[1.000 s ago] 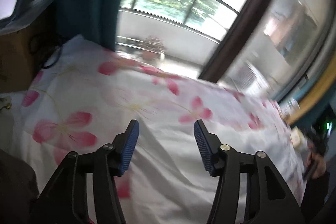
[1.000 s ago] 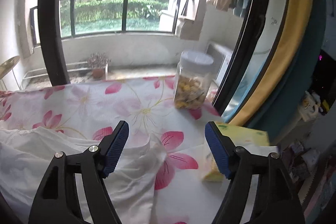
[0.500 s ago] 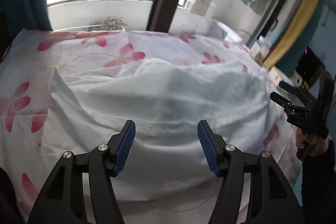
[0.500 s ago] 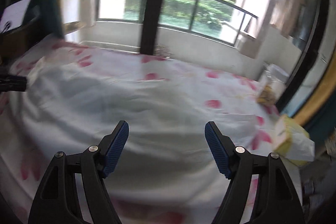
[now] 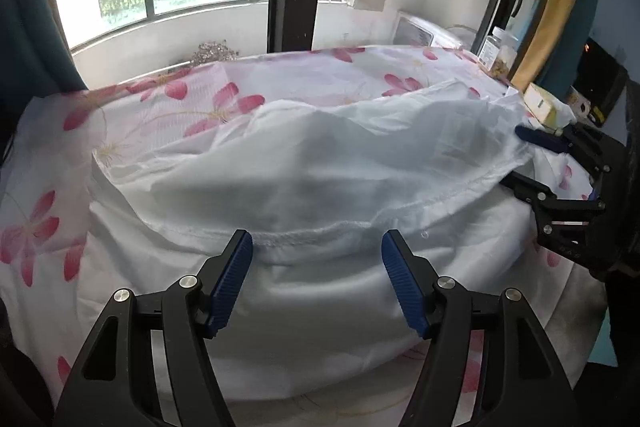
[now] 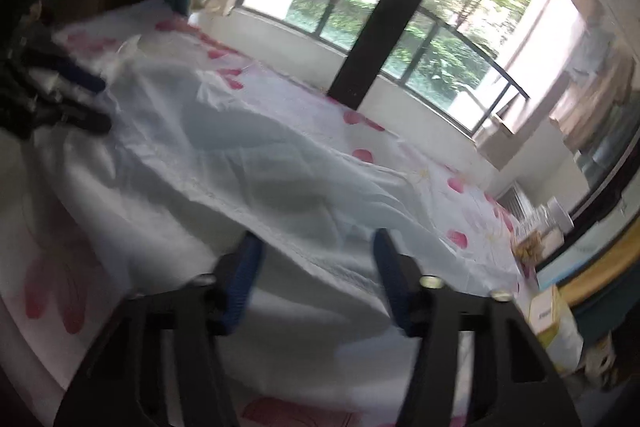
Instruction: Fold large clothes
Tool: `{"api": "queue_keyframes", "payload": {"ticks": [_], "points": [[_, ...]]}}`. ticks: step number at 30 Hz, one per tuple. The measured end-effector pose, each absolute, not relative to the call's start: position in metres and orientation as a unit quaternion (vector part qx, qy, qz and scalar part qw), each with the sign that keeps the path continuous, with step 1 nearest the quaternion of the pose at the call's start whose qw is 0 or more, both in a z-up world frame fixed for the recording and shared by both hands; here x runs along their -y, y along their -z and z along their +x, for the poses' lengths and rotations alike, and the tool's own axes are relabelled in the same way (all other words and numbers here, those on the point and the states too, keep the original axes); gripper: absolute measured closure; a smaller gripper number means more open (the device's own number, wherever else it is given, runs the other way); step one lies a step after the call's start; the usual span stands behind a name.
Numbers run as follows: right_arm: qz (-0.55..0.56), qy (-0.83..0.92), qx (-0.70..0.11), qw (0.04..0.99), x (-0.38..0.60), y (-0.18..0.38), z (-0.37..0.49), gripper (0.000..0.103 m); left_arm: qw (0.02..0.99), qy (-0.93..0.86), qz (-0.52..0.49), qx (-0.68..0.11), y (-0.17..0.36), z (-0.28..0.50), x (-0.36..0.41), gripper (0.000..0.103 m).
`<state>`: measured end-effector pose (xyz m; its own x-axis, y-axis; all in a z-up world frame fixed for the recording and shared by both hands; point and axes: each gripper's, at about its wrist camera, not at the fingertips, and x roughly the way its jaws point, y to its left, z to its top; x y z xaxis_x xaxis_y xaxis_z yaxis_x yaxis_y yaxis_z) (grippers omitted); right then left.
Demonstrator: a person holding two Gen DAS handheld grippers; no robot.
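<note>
A: Looking at the biggest thing first: the flowered sheet (image 5: 168, 115) covers the whole surface under the window, and the white garment (image 5: 320, 163) lies across the middle of it, puffed up in a loose mound with its stitched hem (image 5: 312, 233) running along the near side.

B: How would you expect it to handle?

A: Light, thin and soft, I'd judge. The light comes through it, and it holds air underneath. It will sag and slide rather than keep a shape, so a single layer could slip out of a shallow pinch. The hem is the firmest place to take hold, one grip toward each end.

B: And the grippers?

A: The left gripper (image 5: 316, 267) points down and forward at the hem, its jaws spread and opening, the blue pads either side of the seam but pressing nothing that I can see. The right gripper (image 6: 316, 267) comes in rolled to one side, at the hem edge further along; its jaws are closing with the fabric edge between them. That view is blurred, so I can't tell whether the pads have bitten yet.
</note>
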<state>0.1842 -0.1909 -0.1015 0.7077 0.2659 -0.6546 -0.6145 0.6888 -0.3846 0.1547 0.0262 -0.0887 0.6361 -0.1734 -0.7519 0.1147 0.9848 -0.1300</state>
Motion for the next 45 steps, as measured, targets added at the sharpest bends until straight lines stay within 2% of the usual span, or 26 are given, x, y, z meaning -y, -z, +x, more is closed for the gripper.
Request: {"api": "queue_keyframes", "payload": {"ticks": [1, 2, 3, 4, 6, 10, 16, 23, 29, 32, 34, 35, 36, 37, 45], "points": [[-0.31, -0.257, -0.289, 0.868, 0.19, 0.102, 0.186, 0.078, 0.905, 0.084, -0.035, -0.416, 0.086, 0.154, -0.026, 0.033], [-0.312, -0.26, -0.291, 0.866, 0.19, 0.101, 0.188, 0.082, 0.906, 0.088, -0.033, -0.413, 0.084, 0.154, -0.026, 0.033], [-0.31, -0.263, -0.292, 0.866, 0.19, 0.1, 0.19, 0.093, 0.907, 0.092, -0.031, -0.411, 0.083, 0.153, -0.025, 0.033], [-0.304, -0.265, -0.293, 0.867, 0.192, 0.097, 0.194, 0.099, 0.907, 0.099, -0.031, -0.408, 0.08, 0.153, -0.025, 0.033], [-0.284, -0.267, -0.294, 0.873, 0.196, 0.091, 0.202, 0.102, 0.906, 0.118, -0.043, -0.405, 0.078, 0.153, -0.025, 0.033], [-0.227, -0.264, -0.287, 0.892, 0.209, 0.067, 0.227, 0.103, 0.91, 0.129, -0.042, -0.392, 0.074, 0.156, -0.024, 0.033], [-0.208, -0.264, -0.274, 0.901, 0.21, 0.051, 0.258, 0.103, 0.914, 0.107, -0.01, -0.392, 0.074, 0.177, -0.02, 0.032], [-0.199, -0.253, -0.305, 0.896, 0.2, 0.067, 0.304, 0.102, 0.913, 0.066, -0.042, -0.4, 0.072, 0.202, -0.06, 0.032], [-0.168, -0.225, -0.372, 0.885, 0.201, 0.092, 0.35, 0.102, 0.907, 0.017, -0.042, -0.418, 0.086, 0.213, -0.11, 0.032], [-0.16, -0.205, -0.387, 0.885, 0.208, 0.098, 0.36, 0.092, 0.899, 0.004, -0.029, -0.438, 0.098, 0.219, -0.121, 0.032], [-0.15, -0.205, -0.39, 0.885, 0.215, 0.096, 0.361, 0.07, 0.896, 0.0, -0.024, -0.444, 0.103, 0.224, -0.125, 0.032], [-0.149, -0.203, -0.388, 0.887, 0.218, 0.094, 0.361, 0.064, 0.894, -0.002, -0.022, -0.447, 0.105, 0.228, -0.125, 0.032], [-0.146, -0.199, -0.383, 0.89, 0.225, 0.09, 0.359, 0.051, 0.892, -0.003, -0.019, -0.451, 0.107, 0.232, -0.125, 0.032], [-0.144, -0.197, -0.378, 0.893, 0.232, 0.086, 0.356, 0.046, 0.89, -0.007, -0.015, -0.455, 0.108, 0.237, -0.124, 0.032], [-0.133, -0.129, -0.376, 0.908, 0.321, 0.079, 0.342, 0.046, 0.873, -0.05, -0.019, -0.484, 0.12, 0.267, -0.144, 0.033]]}}
